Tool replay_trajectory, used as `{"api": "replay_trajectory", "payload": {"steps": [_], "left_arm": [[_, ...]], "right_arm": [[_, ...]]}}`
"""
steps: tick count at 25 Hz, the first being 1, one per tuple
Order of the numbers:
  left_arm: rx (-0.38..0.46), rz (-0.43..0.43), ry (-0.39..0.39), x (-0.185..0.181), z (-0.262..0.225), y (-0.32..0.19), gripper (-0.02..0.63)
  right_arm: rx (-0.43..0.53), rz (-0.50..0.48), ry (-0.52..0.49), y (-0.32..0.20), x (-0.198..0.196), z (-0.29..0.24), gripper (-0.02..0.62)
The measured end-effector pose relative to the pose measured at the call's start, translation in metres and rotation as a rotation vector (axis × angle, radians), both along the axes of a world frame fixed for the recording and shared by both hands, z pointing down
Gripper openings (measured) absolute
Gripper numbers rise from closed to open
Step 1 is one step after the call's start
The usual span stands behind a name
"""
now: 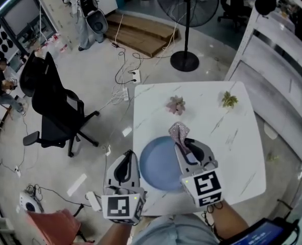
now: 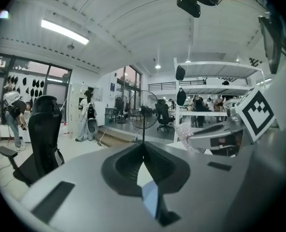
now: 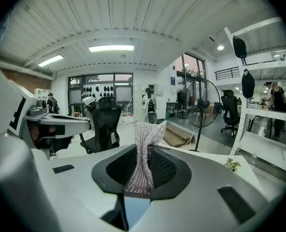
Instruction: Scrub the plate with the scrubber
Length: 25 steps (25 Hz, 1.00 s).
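The scrubber (image 3: 142,158) is a silvery knitted mesh, rough and faintly glittering, crumpled where it is pinched by the black, finely dimpled jaws of the right gripper (image 3: 143,151). That shell and the shell of the left gripper (image 2: 143,146) look like smooth matt grey plastic. The plate (image 1: 153,165) is pale blue and smooth, with a dull sheen. The worktop (image 1: 232,137) is white with grey marble veining, lightly glossy. The floor (image 1: 97,70) is polished and reflective. The wooden boards (image 1: 140,34) look bare and matt.
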<state>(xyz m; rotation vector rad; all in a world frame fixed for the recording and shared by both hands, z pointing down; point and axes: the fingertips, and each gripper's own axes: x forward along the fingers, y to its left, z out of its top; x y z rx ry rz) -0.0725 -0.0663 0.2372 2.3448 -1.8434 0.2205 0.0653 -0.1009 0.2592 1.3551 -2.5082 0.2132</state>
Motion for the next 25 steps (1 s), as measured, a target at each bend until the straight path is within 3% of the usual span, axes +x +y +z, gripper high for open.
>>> {"api": "replay_trajectory", "payload": {"steps": [7, 12, 16, 19, 21, 22, 23, 25], "left_arm": [[-0.149, 0.057, 0.03, -0.005, 0.077, -0.02, 0.008], [-0.306, 0.075, 0.025, -0.009, 0.154, -0.019, 0.009], [-0.372, 0.071, 0.04, -0.018, 0.182, -0.032, 0.103], [-0.433, 0.099, 0.064, -0.015, 0.202, -0.031, 0.129], [-0.487, 0.129, 0.057, -0.011, 0.218, -0.03, 0.121], [-0.51, 0.138, 0.051, -0.009, 0.224, -0.03, 0.08], [-0.519, 0.14, 0.049, -0.01, 0.228, -0.031, 0.04], [-0.514, 0.14, 0.054, -0.011, 0.228, -0.034, 0.025]], "right_arm": [[-0.175, -0.003, 0.107, -0.007, -0.01, 0.085, 0.091], [-0.317, -0.018, 0.192, 0.0, -0.013, 0.14, 0.092], [-0.354, -0.022, 0.234, -0.007, -0.018, 0.17, 0.094], [-0.387, -0.021, 0.276, -0.004, -0.018, 0.185, 0.095], [-0.398, -0.02, 0.305, -0.003, -0.019, 0.194, 0.097], [-0.398, -0.02, 0.319, -0.002, -0.019, 0.197, 0.097], [-0.396, -0.023, 0.332, -0.002, -0.02, 0.199, 0.098], [-0.399, -0.038, 0.352, -0.001, -0.023, 0.201, 0.106]]}}
